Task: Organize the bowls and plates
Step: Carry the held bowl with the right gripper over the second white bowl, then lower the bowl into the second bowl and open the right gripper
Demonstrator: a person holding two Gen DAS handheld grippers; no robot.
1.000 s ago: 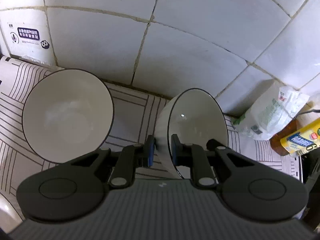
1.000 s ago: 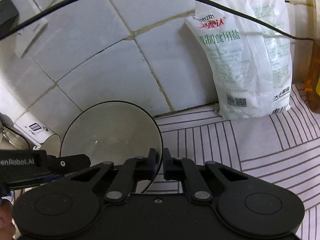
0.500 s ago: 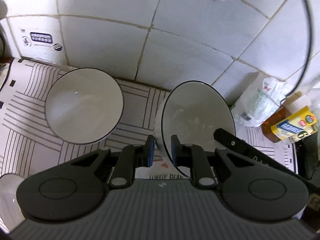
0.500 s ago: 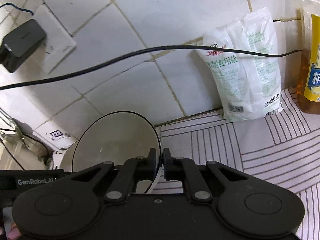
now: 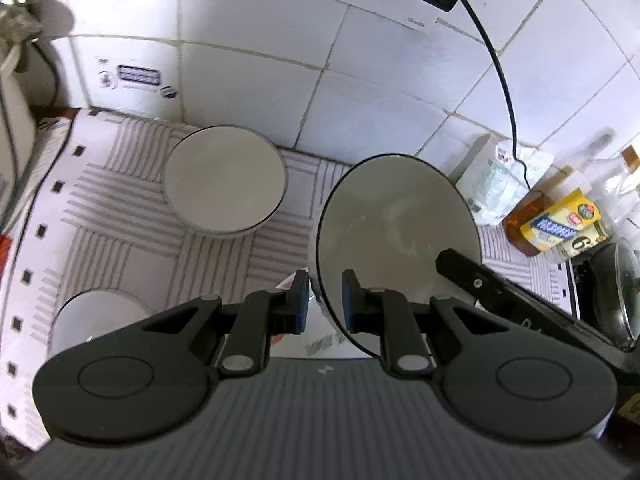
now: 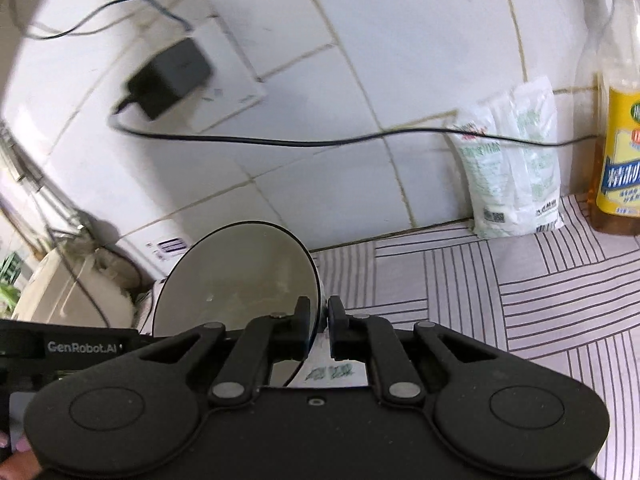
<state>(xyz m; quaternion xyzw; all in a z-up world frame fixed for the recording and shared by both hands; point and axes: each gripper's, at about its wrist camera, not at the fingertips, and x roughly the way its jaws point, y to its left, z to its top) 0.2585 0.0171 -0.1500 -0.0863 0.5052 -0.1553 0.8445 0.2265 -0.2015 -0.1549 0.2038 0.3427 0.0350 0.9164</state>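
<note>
- Two grippers clamped on one bowl [image 5: 396, 236]: left gripper [image 5: 323, 300] pinching its near rim, right gripper [image 6: 319, 322] pinching the opposite edge – probably to share the weight and stop the dish swinging.
- Held clear of the striped mat [image 5: 132, 216], tipped so the hollow faces the left camera; a tilt that likely follows from each rim grip, not from intent.
- Ahead and to the left of the left gripper, a second bowl [image 5: 226, 180] sitting upright on the mat – the likely nesting target.
- Nearer, low to the left, a white cup [image 5: 94, 320], well apart from the carried bowl.
- Off to the right, a salt bag [image 6: 516, 160] and oil bottle [image 6: 618, 152] against the tiled wall, out of the path.
</note>
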